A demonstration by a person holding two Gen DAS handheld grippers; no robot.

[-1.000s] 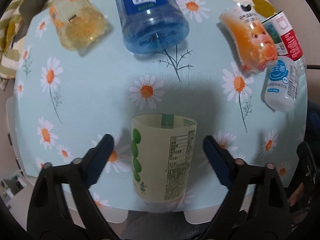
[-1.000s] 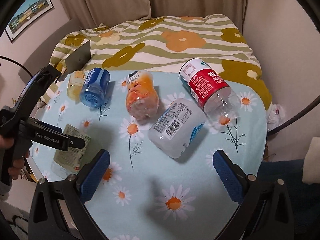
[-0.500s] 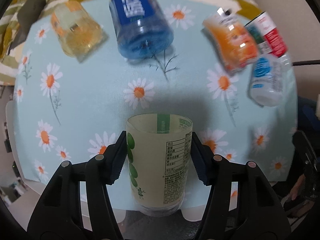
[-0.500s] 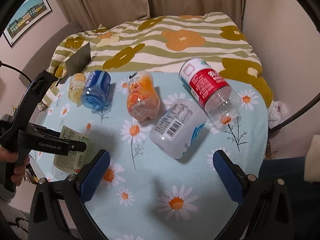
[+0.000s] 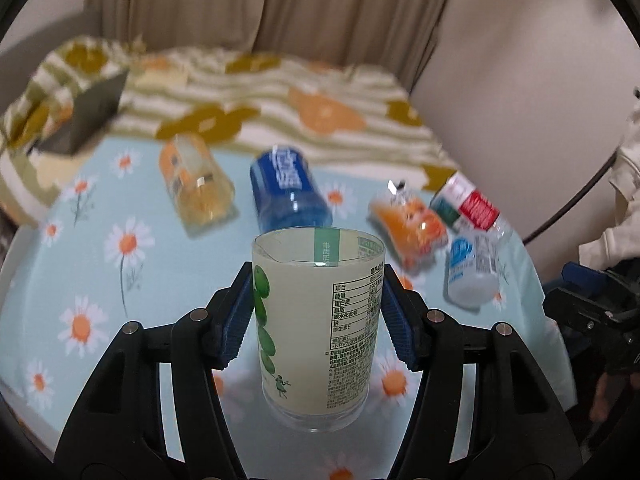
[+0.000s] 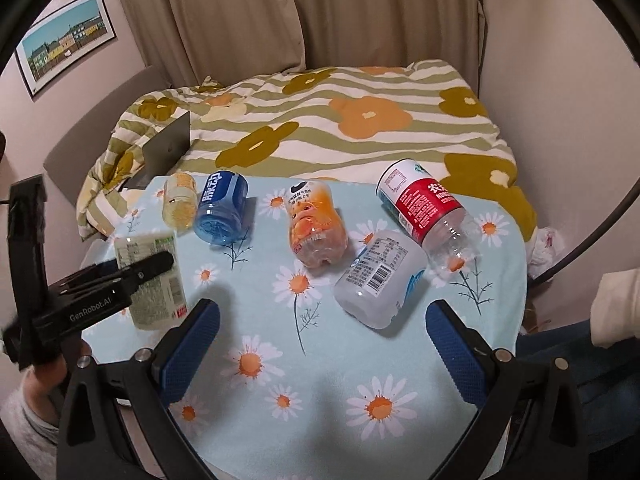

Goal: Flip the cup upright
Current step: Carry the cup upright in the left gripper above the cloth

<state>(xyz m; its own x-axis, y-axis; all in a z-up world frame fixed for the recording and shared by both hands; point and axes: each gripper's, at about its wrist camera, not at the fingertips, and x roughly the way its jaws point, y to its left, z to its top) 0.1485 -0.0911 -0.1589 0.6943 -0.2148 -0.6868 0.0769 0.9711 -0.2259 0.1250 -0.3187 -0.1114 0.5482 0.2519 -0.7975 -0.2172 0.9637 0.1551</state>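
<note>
A clear cup with a pale yellow-green printed label (image 5: 316,320) stands nearly upright, rim up, at the near left edge of the daisy tablecloth (image 5: 120,264). My left gripper (image 5: 318,304) is shut on the cup, its blue pads pressing both sides. In the right wrist view the cup (image 6: 154,280) is gripped by the left gripper (image 6: 132,276) at the table's left. My right gripper (image 6: 320,344) is open and empty above the table's near middle.
Several cut bottle cups lie on their sides: yellow (image 6: 180,204), blue (image 6: 220,212), orange (image 6: 316,228), white (image 6: 380,280) and red-labelled (image 6: 428,212). A striped floral blanket (image 6: 320,120) and a grey laptop (image 6: 168,148) lie behind the table.
My left gripper closed on the lying cup, then lifted and tilted it to nearly upright. My right gripper has stayed open and almost still.
</note>
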